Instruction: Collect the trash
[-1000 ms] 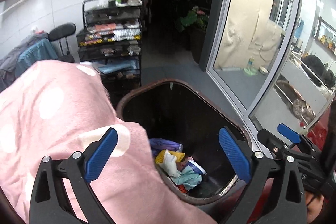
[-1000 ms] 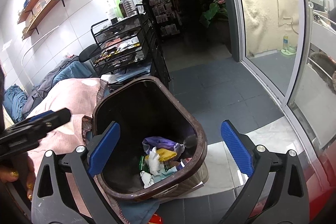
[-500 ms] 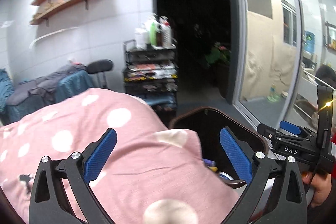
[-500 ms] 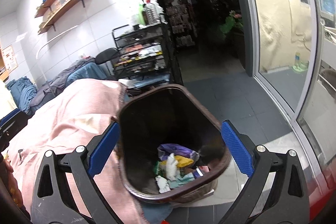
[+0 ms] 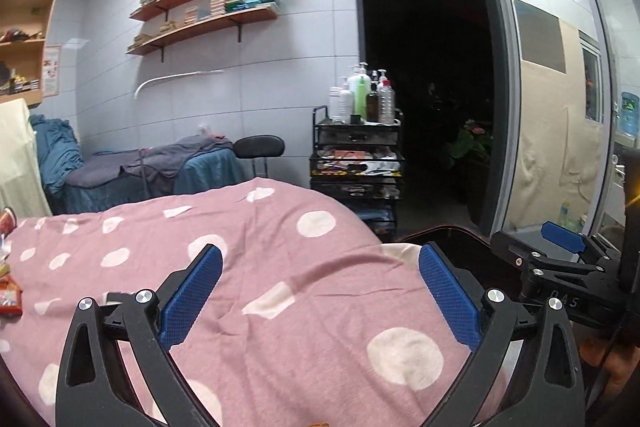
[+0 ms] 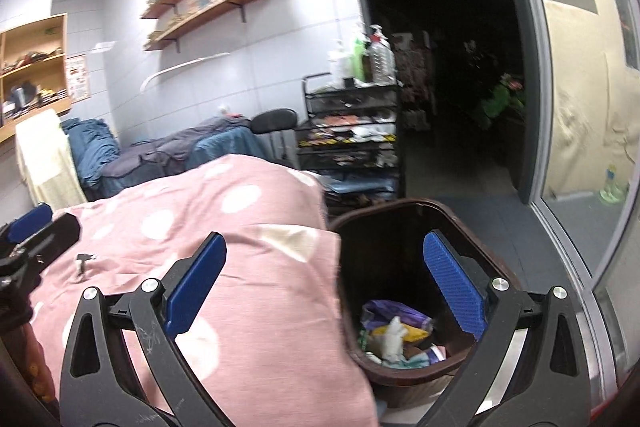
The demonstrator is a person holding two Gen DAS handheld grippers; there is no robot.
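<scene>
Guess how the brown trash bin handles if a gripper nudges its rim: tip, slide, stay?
The brown trash bin looks tall, thin-walled plastic, so probably light. The trash only covers its bottom, adding little ballast, so a rim-level nudge would likely tilt or slide it. The pink blanket presses against one side and may brace it that way.

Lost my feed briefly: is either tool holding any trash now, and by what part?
No. The left tool and right tool are both open and hold nothing; the trash lies in the brown bin.
</scene>
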